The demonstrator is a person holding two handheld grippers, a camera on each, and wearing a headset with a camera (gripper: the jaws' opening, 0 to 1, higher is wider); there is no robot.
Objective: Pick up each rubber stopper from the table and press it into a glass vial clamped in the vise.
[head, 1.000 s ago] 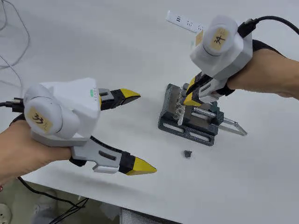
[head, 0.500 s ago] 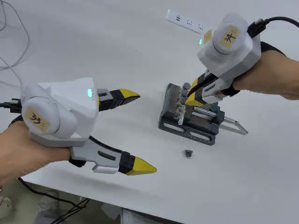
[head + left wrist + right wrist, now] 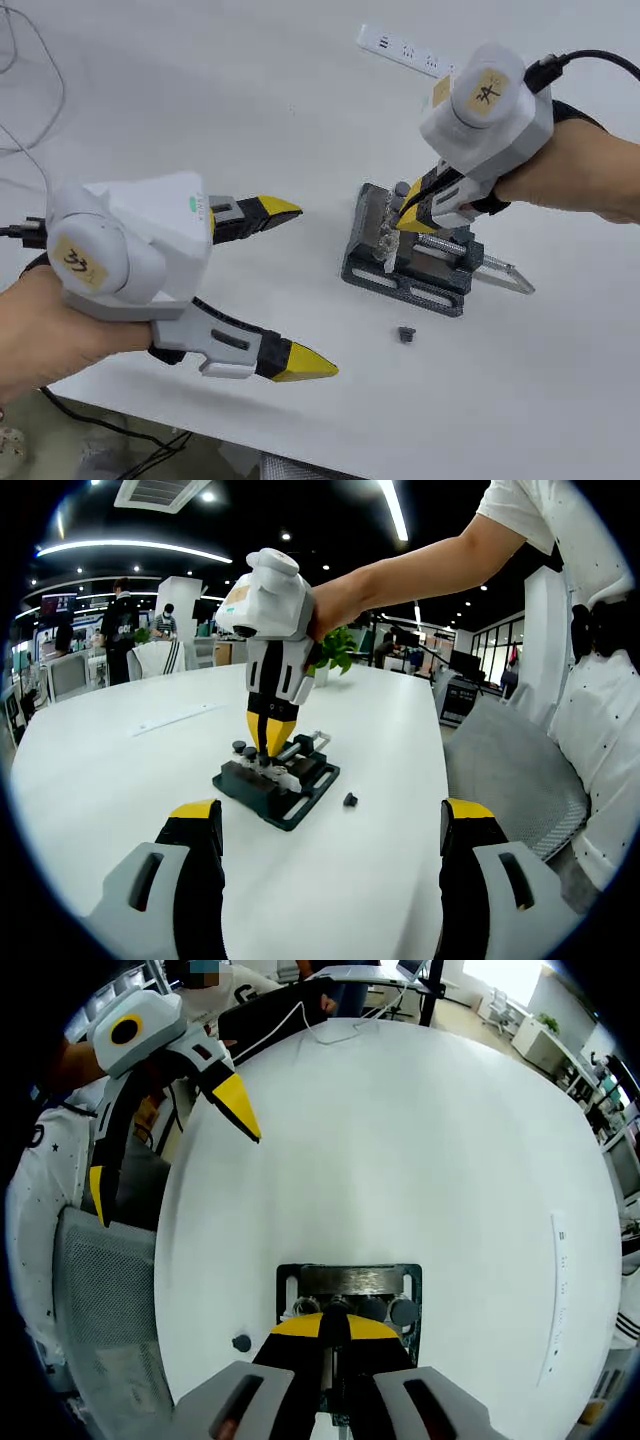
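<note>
My left gripper (image 3: 290, 286) was released, jaws spread wide with nothing between them. In the left gripper view the vise (image 3: 272, 795) stood well ahead of its tips, about midway between the lines of the two jaws. A loose stopper (image 3: 350, 800) lay on the table (image 3: 110, 750) just right of the vise, apart from it and nearer the right-hand jaw.

My right gripper (image 3: 405, 215) was clenched, its yellow tips drawn almost together and pointing down over the vise. I could not tell whether anything was pinched between them. In the right gripper view the tips sat right above the vials (image 3: 305, 1307) clamped in the vise's slot. Just right of the tips was a seated stopper (image 3: 402, 1310), dark and round, on top of a vial. The loose stopper lay on the table to the left of the right jaws, near the vise's corner. Far beyond those tips, up and to the left, the left gripper hung open above the table edge. A white strip (image 3: 560, 1300) lay well off to the right.
</note>
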